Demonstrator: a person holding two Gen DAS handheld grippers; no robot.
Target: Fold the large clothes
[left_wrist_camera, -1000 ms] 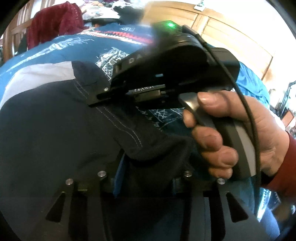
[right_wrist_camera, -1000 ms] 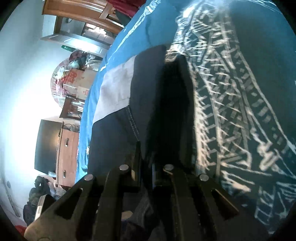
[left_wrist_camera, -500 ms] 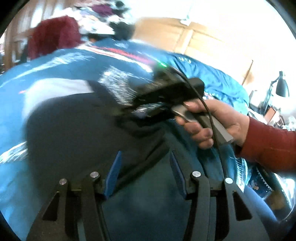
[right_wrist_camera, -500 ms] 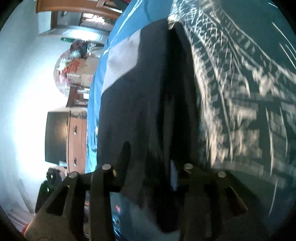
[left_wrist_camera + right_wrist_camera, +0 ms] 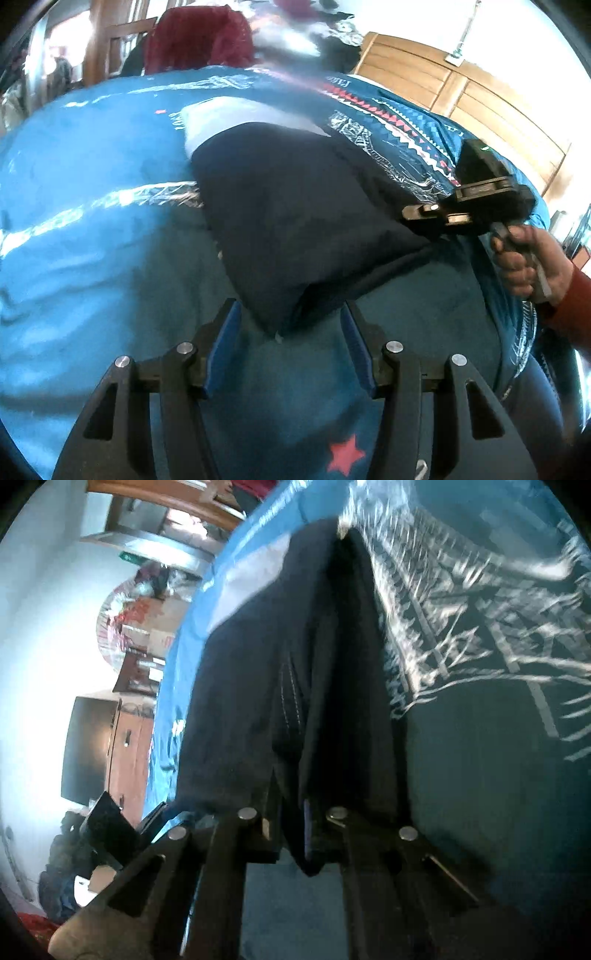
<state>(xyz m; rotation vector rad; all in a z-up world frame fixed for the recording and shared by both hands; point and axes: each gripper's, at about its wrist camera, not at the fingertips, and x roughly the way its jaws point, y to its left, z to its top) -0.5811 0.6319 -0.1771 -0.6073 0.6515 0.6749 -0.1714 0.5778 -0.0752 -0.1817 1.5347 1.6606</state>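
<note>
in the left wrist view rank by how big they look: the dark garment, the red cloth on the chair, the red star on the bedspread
1. dark garment, by far the largest.
2. red cloth, much smaller, though it sits farther back, so its true size is unsure.
3. red star, smallest, even though it is nearest the camera.

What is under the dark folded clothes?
The dark folded garment lies on a blue patterned bedspread, which shows all around it. A pale grey part peeks out at its far end. Whatever lies directly beneath the folds is covered.

Dark navy garment (image 5: 295,221) with white panel, folded on blue bedspread (image 5: 92,240)
</note>
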